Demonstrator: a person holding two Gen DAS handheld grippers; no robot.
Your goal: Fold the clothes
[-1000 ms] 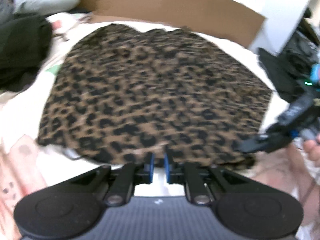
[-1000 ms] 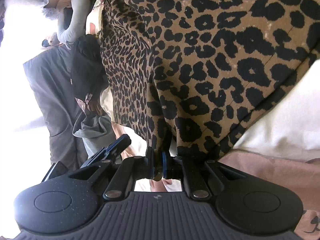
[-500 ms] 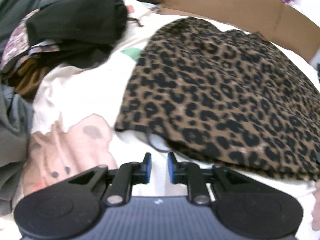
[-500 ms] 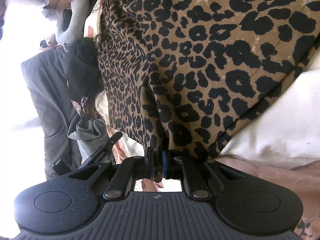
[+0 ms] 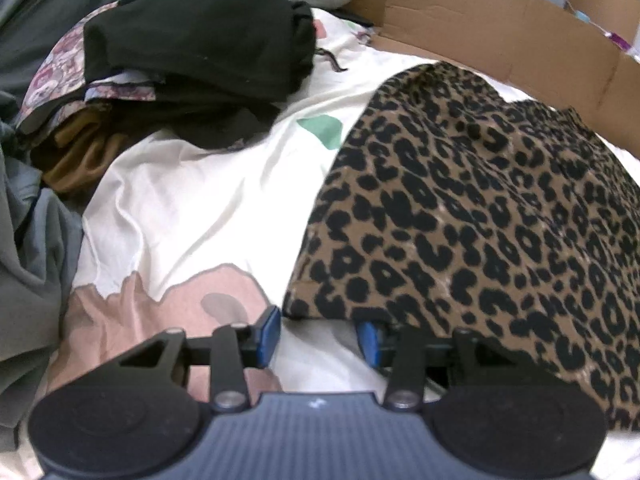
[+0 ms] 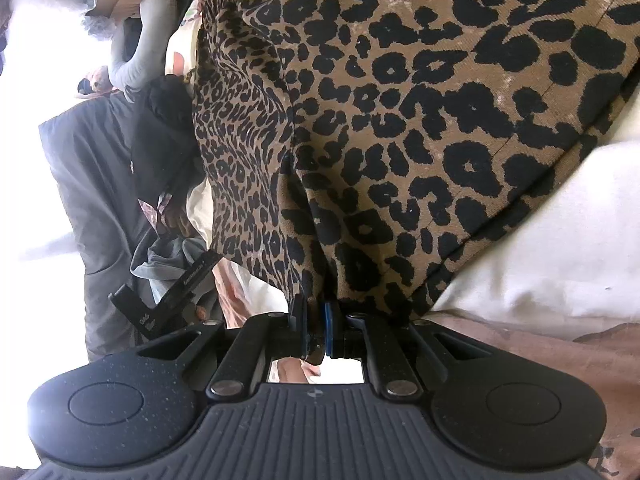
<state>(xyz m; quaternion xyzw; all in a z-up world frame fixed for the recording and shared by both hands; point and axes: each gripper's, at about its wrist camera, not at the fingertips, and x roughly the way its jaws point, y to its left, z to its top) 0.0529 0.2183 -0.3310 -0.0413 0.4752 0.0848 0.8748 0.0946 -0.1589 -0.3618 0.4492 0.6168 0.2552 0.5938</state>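
Left tongs [image 5: 318,338] spread wide at the leopard-print garment [image 5: 480,216] corner, right tongs [image 6: 316,330] clenched on its hem.

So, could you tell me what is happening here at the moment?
A person with two handheld grippers is folding a brown leopard-print garment on a cream patterned bedsheet. The right gripper is shut on the garment's edge. The left gripper is open at the near corner, one finger under the fabric. A pile of dark clothes lies beyond.
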